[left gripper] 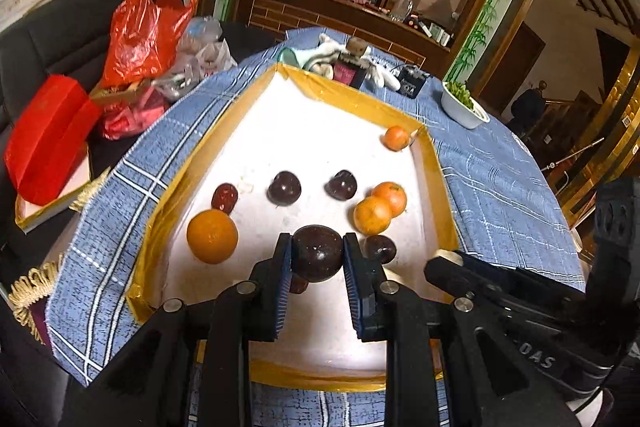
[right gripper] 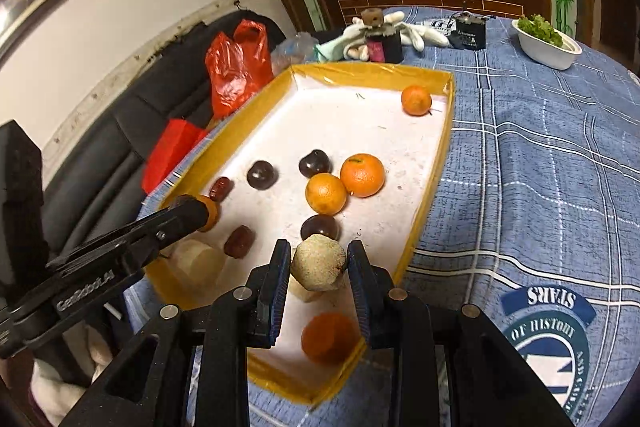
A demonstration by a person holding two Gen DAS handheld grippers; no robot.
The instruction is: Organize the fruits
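Observation:
A white tray with a yellow rim [left gripper: 224,131] lies on the blue checked tablecloth and holds fruit. My left gripper [left gripper: 317,255] is shut on a dark round fruit [left gripper: 317,258] just above the tray's near part. Around it lie a large orange [left gripper: 212,235], a red date [left gripper: 225,197], two dark fruits [left gripper: 284,187], two tangerines [left gripper: 378,209] and a far tangerine [left gripper: 396,137]. My right gripper [right gripper: 319,263] is shut on a pale beige fruit [right gripper: 319,262] above the tray's near end [right gripper: 436,163], with an orange [right gripper: 330,338] below it.
A white bowl of greens [right gripper: 546,45] stands at the table's far right. Gloves and small dark boxes [right gripper: 384,39] lie beyond the tray. Red plastic bags [left gripper: 144,31] and a red box [left gripper: 48,139] sit on the black sofa to the left.

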